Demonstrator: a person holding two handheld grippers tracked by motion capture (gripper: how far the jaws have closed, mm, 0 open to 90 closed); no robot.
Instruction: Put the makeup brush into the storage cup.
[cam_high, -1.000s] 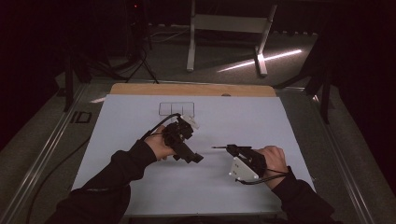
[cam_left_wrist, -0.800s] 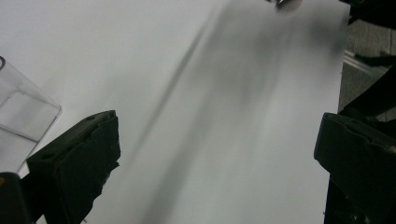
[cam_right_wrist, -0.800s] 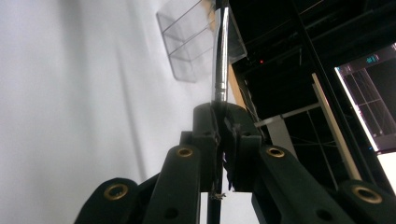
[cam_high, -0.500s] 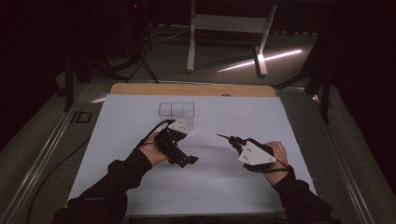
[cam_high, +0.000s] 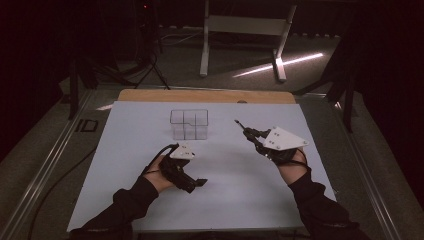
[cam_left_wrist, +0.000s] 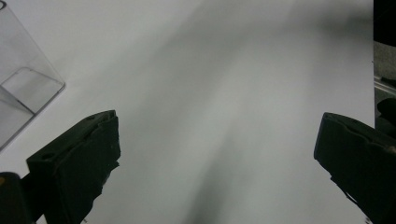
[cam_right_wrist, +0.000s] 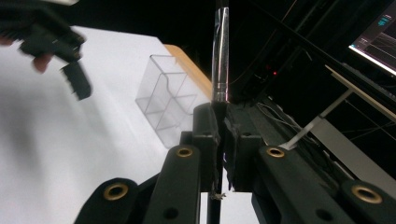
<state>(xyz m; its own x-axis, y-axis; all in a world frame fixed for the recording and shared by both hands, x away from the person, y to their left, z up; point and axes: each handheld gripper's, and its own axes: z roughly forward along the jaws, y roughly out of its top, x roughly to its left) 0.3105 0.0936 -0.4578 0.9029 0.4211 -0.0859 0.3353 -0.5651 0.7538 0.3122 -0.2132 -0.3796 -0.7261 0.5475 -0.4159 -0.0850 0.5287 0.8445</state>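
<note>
We hold a thin rod in our right tongs (cam_high: 251, 135), near the clear box.

Our right tongs are clenched on the thin rod (cam_right_wrist: 220, 51), which sticks out past the tips toward the clear divided box (cam_high: 189, 124) standing on the white table (cam_high: 250, 200); rod and box are apart. Our left tongs (cam_left_wrist: 217, 154) are released, jaws wide with nothing between them, low over the table just in front of the box, whose corner (cam_left_wrist: 18, 88) shows beside them.
</note>
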